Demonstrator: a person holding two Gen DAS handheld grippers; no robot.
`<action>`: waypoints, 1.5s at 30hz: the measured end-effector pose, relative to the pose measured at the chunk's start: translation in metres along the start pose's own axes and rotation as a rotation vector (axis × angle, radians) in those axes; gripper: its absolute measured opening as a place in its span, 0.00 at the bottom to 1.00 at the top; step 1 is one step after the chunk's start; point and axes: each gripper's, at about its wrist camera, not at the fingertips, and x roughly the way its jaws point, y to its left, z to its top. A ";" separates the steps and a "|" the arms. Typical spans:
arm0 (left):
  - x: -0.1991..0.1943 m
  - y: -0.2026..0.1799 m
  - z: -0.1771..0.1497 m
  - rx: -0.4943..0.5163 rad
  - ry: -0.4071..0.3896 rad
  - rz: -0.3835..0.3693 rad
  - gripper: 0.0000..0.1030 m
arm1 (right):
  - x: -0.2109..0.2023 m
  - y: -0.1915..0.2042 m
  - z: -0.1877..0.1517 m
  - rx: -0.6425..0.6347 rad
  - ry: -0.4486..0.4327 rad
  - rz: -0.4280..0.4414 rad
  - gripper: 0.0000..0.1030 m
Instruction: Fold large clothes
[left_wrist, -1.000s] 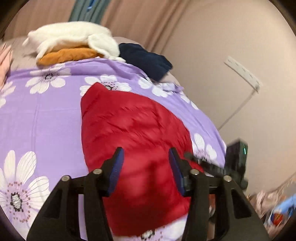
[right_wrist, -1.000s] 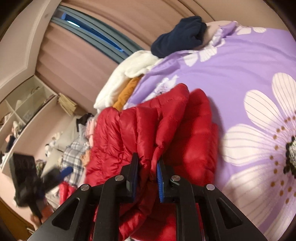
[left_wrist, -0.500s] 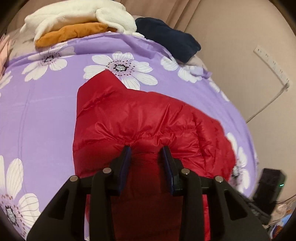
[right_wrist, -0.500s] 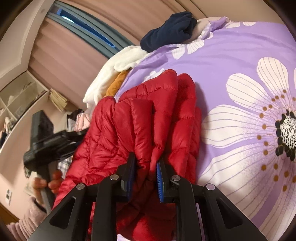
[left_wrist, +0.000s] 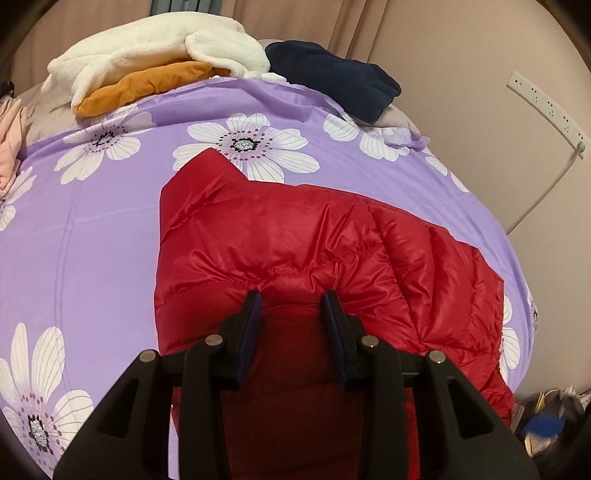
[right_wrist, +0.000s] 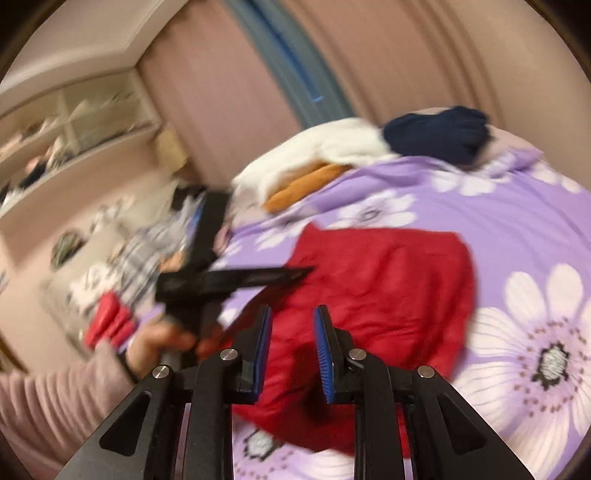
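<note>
A red puffer jacket (left_wrist: 295, 243) lies folded over on the purple flowered bedspread (left_wrist: 92, 221). My left gripper (left_wrist: 291, 302) sits over its near folded edge with jaws apart and a bulge of red fabric between the pads. In the blurred right wrist view the jacket (right_wrist: 388, 280) lies ahead and my right gripper (right_wrist: 291, 317) is open and empty above its near edge. The left gripper (right_wrist: 236, 277), held by a hand, reaches onto the jacket's left side there.
A white fleece (left_wrist: 155, 40) over an orange garment (left_wrist: 147, 85) and a navy garment (left_wrist: 332, 77) lie at the bed's far end. A pink garment (left_wrist: 11, 140) is at the left edge. A wall with a power strip (left_wrist: 543, 103) is on the right. Shelves (right_wrist: 74, 129) stand at the left.
My right gripper let go of the jacket's fold, opened and pulled back. My left gripper came down onto the jacket's near edge and narrowed its jaws. The jacket now lies flatter.
</note>
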 end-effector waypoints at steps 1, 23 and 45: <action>0.000 0.000 0.000 0.002 0.000 0.002 0.32 | 0.004 0.003 -0.004 -0.024 0.021 -0.003 0.22; 0.002 -0.014 -0.006 0.067 -0.021 0.057 0.32 | 0.043 -0.024 -0.060 -0.002 0.166 -0.057 0.17; 0.003 -0.018 -0.007 0.086 -0.022 0.085 0.32 | 0.056 -0.063 0.021 0.103 0.013 -0.193 0.17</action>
